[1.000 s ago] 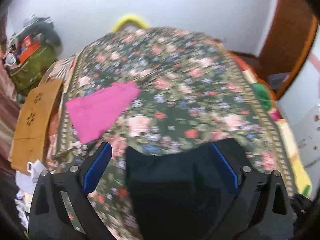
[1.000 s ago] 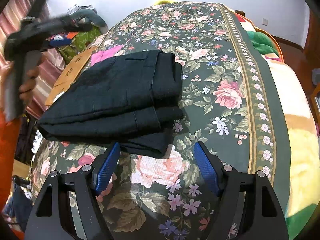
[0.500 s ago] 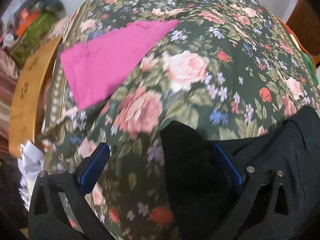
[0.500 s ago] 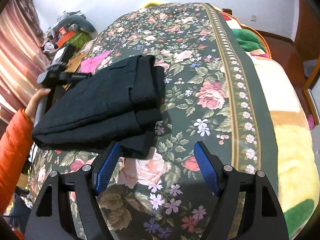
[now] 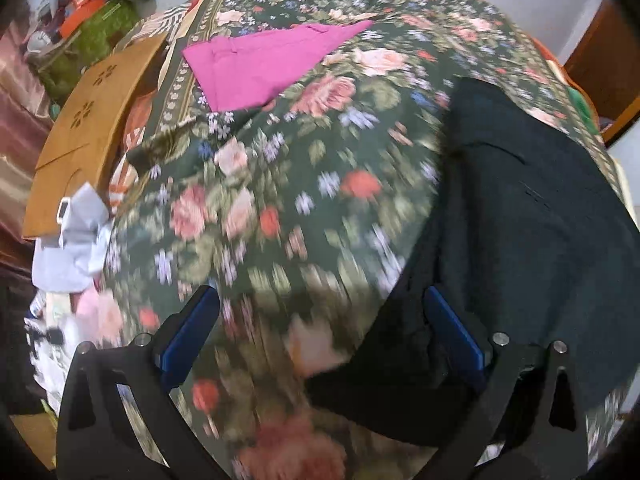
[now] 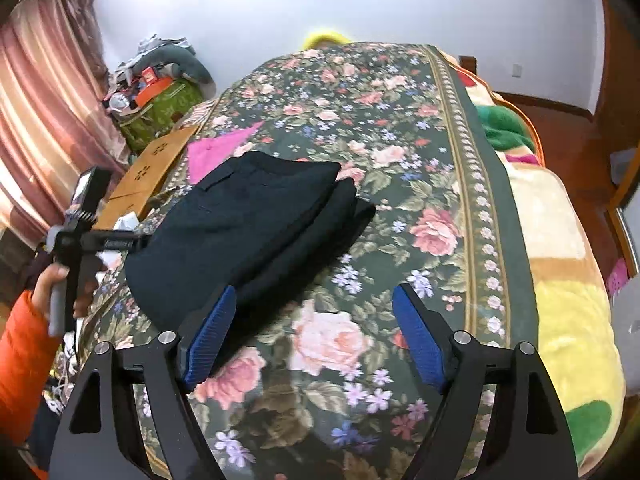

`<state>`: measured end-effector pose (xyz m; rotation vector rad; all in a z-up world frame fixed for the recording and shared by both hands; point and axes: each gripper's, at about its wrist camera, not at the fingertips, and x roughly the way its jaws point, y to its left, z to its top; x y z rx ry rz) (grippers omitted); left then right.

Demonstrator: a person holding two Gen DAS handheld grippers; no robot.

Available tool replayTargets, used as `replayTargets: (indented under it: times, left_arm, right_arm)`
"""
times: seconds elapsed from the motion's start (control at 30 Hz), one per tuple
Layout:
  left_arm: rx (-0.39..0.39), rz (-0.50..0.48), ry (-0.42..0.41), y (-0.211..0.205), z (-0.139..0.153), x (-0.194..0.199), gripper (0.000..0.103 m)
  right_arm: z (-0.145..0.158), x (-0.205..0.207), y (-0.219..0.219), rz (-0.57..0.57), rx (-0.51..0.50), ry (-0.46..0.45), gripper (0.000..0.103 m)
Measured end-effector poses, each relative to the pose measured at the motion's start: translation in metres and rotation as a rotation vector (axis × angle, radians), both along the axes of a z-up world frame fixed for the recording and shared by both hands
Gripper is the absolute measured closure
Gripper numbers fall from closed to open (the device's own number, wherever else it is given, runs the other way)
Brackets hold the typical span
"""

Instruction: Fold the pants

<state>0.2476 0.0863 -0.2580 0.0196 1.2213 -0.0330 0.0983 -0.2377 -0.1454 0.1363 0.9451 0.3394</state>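
Note:
The black pants lie folded in a thick stack on the floral bed cover. In the left wrist view they fill the right side. My left gripper is open and empty, at the pants' left edge; its right finger is over the black cloth. The left gripper's body shows in the right wrist view, left of the pants. My right gripper is open and empty, just in front of the stack's near edge, above the cover.
A folded pink garment lies on the cover beyond the pants, also seen in the right wrist view. A wooden board and clutter stand at the bed's left side. A green and yellow blanket borders the right.
My left gripper has moved off the pants to their left edge, open throughout. My right gripper has drawn back and up, so the pants look farther away.

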Motion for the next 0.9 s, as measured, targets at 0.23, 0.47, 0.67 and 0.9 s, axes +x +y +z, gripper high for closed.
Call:
replayTargets:
  times: [0.23,0.47,0.67,0.9]
  left_arm:
    - [-0.049,-0.014,-0.042,-0.011,0.020,-0.038,0.000]
    - [-0.037,-0.041,-0.166,-0.015,0.064,-0.029,0.001]
    - [-0.049,-0.078,-0.221,-0.025,0.084,0.009,0.001]
    - [-0.087,-0.154,-0.147,-0.048,0.066,0.064,0.017]
  right_arm:
    - [-0.015,0.005,0.021,0.058,-0.066,0.017,0.025]
    - [-0.003,0.015,0.015,0.070,-0.077,-0.012,0.025]
    - [0.009,0.047,0.014,0.084,-0.080,-0.053,0.025]
    - [-0.005,0.097,0.028,0.147,-0.092,-0.014,0.027]
